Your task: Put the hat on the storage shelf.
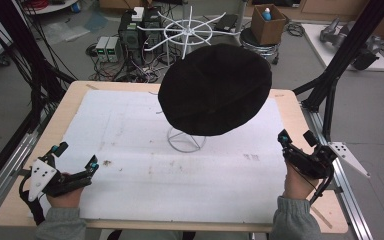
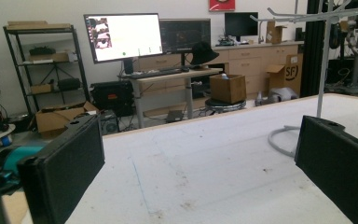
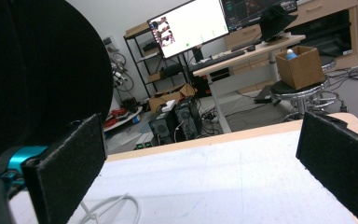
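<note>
- From the high view I see a black hat (image 1: 215,89) perched on a white wire stand (image 1: 185,141) at the middle of the surface (image 1: 25,200), toward 12 o'clock from my two grippers.
- The hat's brim spreads wide over the stand's round base ring; a white spoked wire rack (image 1: 186,31) stands just beyond the far edge, behind the hat.
- A white mat (image 1: 130,145) covers most of the surface, bare apart from a few small stains.
- Off the far edge I see computer towers at 11 o'clock and a cardboard box (image 1: 267,22) on a stool at 1 o'clock; black frame struts rise at both sides.
- There is open room between each gripper and the stand; the near edge lies close behind my hands.
- Left gripper (image 1: 75,162) rests at 8 o'clock on the mat, jaws spread wide, holding nothing.
- Right gripper (image 1: 296,140) sits at 4 o'clock near the right edge, jaws wide apart and empty; in the right gripper view the hat looms just past its left jaw.
</note>
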